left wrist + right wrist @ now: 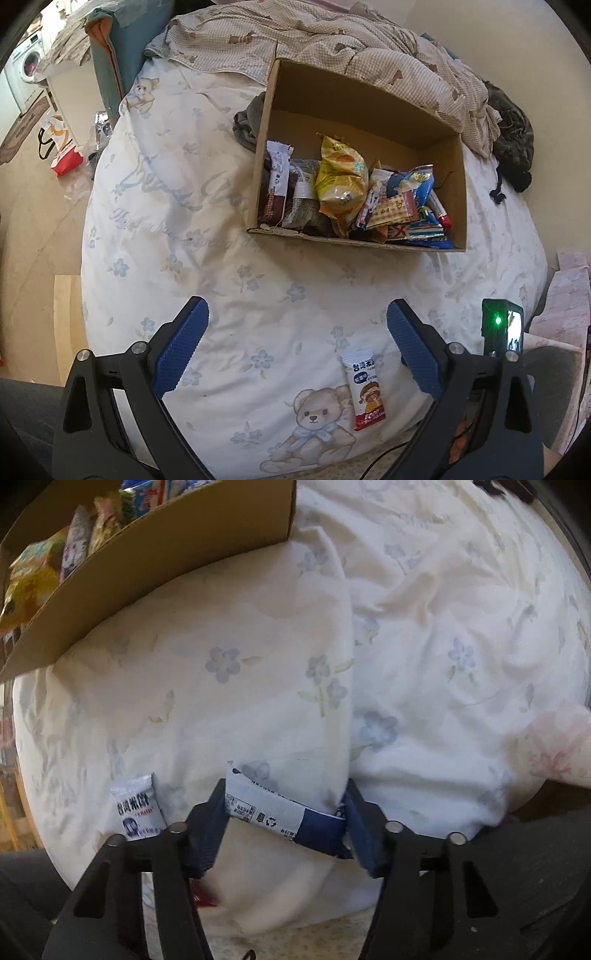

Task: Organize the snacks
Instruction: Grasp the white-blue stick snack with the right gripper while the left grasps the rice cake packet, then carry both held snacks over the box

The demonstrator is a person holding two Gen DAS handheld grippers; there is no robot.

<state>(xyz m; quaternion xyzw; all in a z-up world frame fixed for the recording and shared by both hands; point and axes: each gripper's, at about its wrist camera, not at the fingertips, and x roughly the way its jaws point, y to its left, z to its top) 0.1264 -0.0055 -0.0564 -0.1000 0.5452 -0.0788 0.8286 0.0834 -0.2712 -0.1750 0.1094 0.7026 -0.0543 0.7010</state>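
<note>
A cardboard box [456,192] sits on the bed and holds several snack packets, among them a yellow bag [341,177]. My left gripper [295,354] is open and empty above the sheet, near the bed's front edge. A white and red snack packet [364,389] lies on the sheet between its fingers, closer to the right one. My right gripper [284,823] has a white and blue snack packet [273,810] spanning its jaws, low over the sheet. A small white packet [138,806] lies just left of it. The box [155,565] is at the upper left.
The white floral sheet [177,221] covers the bed. A crumpled beige blanket [332,40] and dark cloth [513,140] lie behind and right of the box. The floor with bags [61,147] is to the left. A fold of sheet [332,627] rises ahead of my right gripper.
</note>
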